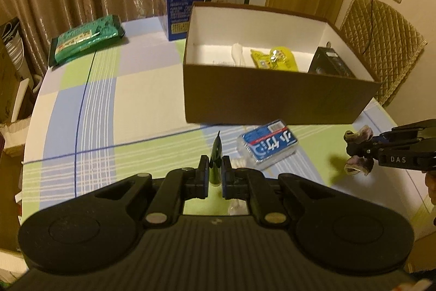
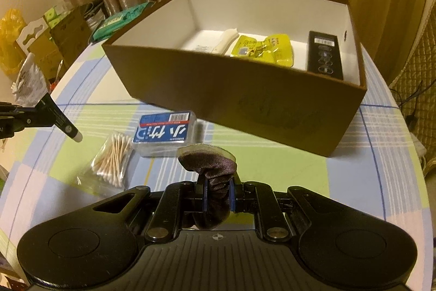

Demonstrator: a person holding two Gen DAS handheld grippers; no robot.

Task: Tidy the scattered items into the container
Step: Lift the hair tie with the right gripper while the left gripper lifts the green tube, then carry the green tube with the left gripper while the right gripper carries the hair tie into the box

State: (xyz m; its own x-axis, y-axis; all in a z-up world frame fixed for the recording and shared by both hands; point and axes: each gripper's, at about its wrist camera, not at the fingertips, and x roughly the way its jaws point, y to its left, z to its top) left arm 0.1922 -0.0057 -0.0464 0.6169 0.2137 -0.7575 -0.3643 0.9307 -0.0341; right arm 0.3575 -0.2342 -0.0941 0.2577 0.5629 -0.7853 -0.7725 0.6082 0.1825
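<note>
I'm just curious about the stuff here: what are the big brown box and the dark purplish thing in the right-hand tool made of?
The big brown open box looks like matte cardboard: thin stiff walls, folded corners, plain white inside. The dark purplish bunched item held in the right tool seems to be a soft fabric with a slight satin sheen; it crumples into folds, and a paler, mesh-like rim shows along its top edge. What it is exactly I cannot tell.

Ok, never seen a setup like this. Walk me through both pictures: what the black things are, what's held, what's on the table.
No robot: a person holds two hand-held grippers, each with a camera looking along its fingers. One picture is from the left gripper, which pinches a dark pen-like stick. The other is from the right gripper, clamped on a purple cloth bundle. On the checked tablecloth stands a brown box already holding a few items. In front of it lie a blue-labelled plastic case and a bag of cotton swabs.
</note>
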